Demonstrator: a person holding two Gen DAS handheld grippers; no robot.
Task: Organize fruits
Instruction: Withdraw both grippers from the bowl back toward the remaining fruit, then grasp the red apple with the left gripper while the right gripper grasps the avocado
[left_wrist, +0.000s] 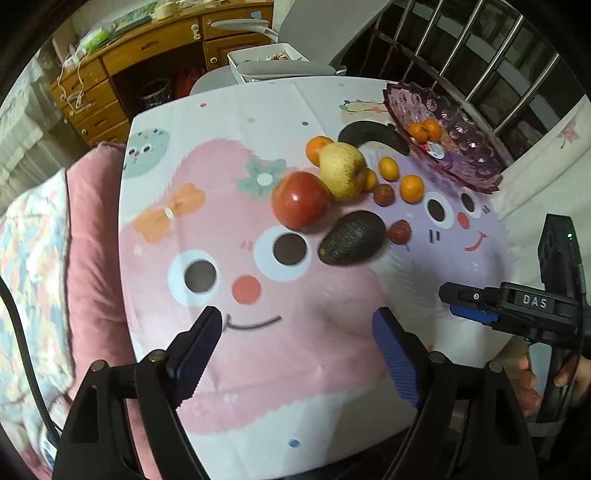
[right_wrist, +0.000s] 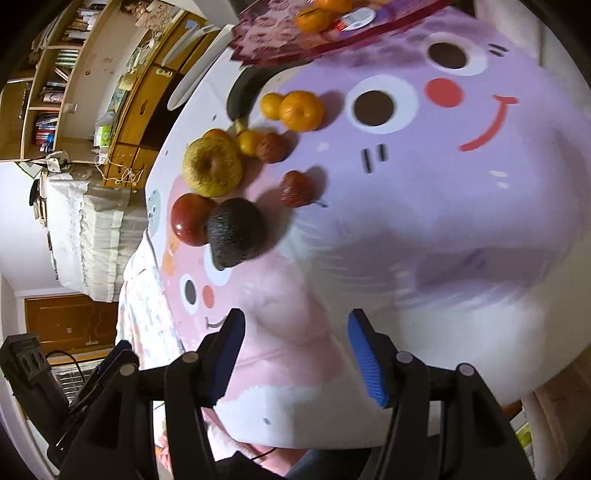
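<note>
Loose fruit lies on the cartoon tablecloth: a red apple (left_wrist: 300, 199) (right_wrist: 190, 219), a yellow pear-like apple (left_wrist: 341, 170) (right_wrist: 213, 168), a dark avocado (left_wrist: 351, 237) (right_wrist: 236, 232), a strawberry (left_wrist: 399, 231) (right_wrist: 296, 188), several tangerines (left_wrist: 411, 188) (right_wrist: 301, 110) and a dark banana (left_wrist: 373, 135). A purple glass bowl (left_wrist: 461, 147) (right_wrist: 280, 40) at the far right holds two tangerines (left_wrist: 424, 130). My left gripper (left_wrist: 297, 332) is open and empty, short of the fruit. My right gripper (right_wrist: 295, 332) is open and empty; it also shows in the left wrist view (left_wrist: 458, 299).
The table (left_wrist: 258, 424) has a pink cushion (left_wrist: 92, 258) at its left edge. A white tray (left_wrist: 266, 59) and a wooden cabinet (left_wrist: 147, 62) stand beyond the far edge. A metal railing (left_wrist: 498, 55) is behind the bowl.
</note>
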